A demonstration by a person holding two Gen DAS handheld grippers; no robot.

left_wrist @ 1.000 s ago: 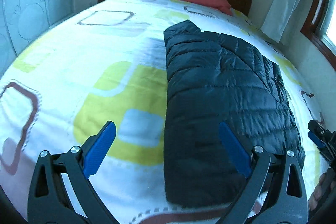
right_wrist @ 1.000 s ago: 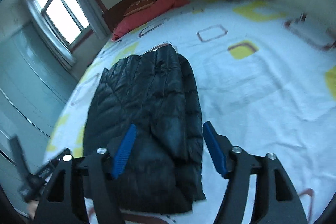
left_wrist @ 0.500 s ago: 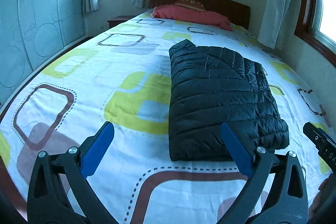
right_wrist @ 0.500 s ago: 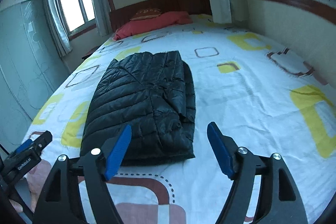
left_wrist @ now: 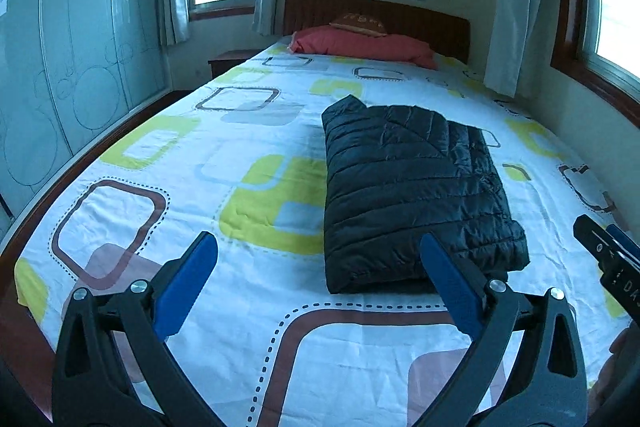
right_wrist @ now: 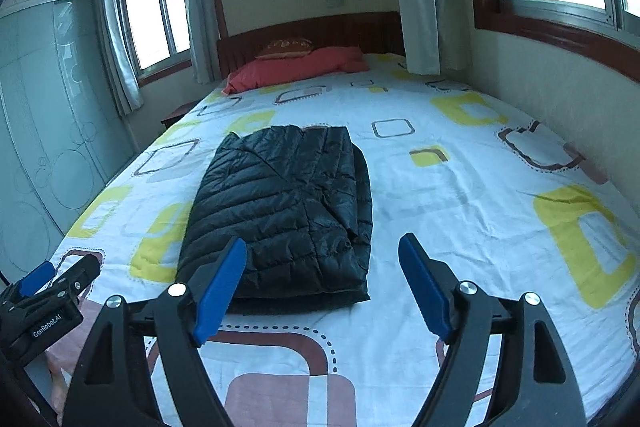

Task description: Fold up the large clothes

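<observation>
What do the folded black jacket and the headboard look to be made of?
Jacket: likely a synthetic shell, nylon or polyester, with padded fill; slight sheen and stitched quilted channels. Headboard: apparently dark reddish-brown wood, with vertical grooves; could be veneer.

Cut off by the lower edge of each wrist view: the black arms of the left gripper [left_wrist: 318, 277] and the right gripper [right_wrist: 322, 279]. Hidden beneath the folded jacket [left_wrist: 408, 187]: part of the bedsheet [left_wrist: 168, 155] pattern. Too small to read: the design on the brown cushion [right_wrist: 286, 47]. Cropped at the frame's corner: a hand [left_wrist: 612, 367].
</observation>
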